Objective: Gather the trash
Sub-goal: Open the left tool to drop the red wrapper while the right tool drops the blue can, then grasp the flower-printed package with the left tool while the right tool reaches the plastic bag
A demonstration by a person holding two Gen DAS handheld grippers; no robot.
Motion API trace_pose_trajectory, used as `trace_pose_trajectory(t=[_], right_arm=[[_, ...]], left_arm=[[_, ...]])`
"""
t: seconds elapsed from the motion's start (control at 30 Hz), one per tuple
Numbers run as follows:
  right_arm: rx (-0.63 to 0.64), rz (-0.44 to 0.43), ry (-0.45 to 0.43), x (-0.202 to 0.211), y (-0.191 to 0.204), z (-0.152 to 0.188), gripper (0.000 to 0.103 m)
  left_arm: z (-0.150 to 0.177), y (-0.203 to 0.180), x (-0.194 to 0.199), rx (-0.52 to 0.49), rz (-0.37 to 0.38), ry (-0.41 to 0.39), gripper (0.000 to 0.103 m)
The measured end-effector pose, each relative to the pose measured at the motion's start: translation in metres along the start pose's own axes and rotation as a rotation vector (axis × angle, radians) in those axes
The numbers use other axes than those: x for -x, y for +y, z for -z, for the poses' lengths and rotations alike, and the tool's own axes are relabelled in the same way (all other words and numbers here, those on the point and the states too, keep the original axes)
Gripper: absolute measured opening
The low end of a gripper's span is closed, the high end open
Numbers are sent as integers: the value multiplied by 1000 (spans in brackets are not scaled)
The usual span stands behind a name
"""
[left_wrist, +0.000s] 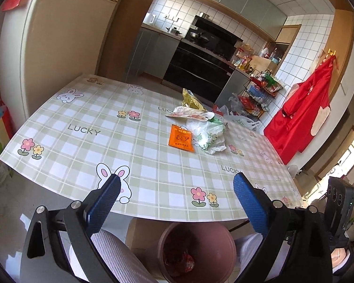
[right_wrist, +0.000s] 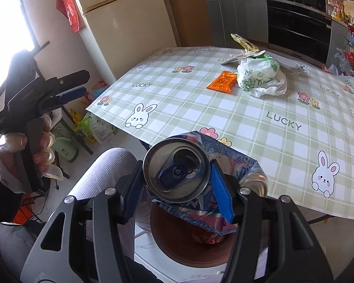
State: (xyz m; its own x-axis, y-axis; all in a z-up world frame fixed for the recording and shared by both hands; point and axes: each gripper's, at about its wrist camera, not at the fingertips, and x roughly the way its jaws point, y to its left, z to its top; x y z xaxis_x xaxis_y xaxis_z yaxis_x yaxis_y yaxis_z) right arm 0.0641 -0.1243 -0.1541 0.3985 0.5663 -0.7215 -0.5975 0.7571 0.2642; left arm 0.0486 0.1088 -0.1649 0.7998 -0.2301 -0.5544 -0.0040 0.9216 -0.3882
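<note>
My right gripper is shut on a crushed drink can with a blue label, held top-up over the pink trash bin. Red wrappers lie in the bin, which stands on the floor under the table's near edge. My left gripper hangs open and empty above that edge; a gloved hand holds this left gripper at the left. On the checked tablecloth lie an orange packet, a white plastic bag, a flat wrapper and a yellow wrapper.
A person's knee in light trousers sits beside the bin. A cream fridge stands left of the table, a black oven behind it. A red apron hangs on the right wall near a wire rack.
</note>
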Motion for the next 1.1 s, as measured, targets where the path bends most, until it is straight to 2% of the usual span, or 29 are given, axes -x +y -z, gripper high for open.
trace_pose_trajectory(t=[0.2,0.3,0.47,0.57,0.63,0.73,0.9,1.1], right_arm=[[26,-7,4,-4,8,-2,59],[20,-9,-7,-2,7,-3,64],[11,18,-19,1,3,-3,67],[6,59,-38,6,-1,-4,80],[2,102,-60,10,-5,-5,94],[-20,174,-94,17,-16,-7,97],[-80,284,-127,28,-45,-9,97],[-119,347,-138,34,-75,-13,97]], left_arm=[[4,4,-2,10,3,9,94],[5,4,-4,10,3,15,94],[6,5,-4,15,0,17,94],[6,5,-4,15,-2,14,94],[6,7,-4,16,-4,12,94],[6,8,-4,15,-12,10,94],[7,11,-9,9,-28,22,94],[4,6,-22,-31,-46,44,94]])
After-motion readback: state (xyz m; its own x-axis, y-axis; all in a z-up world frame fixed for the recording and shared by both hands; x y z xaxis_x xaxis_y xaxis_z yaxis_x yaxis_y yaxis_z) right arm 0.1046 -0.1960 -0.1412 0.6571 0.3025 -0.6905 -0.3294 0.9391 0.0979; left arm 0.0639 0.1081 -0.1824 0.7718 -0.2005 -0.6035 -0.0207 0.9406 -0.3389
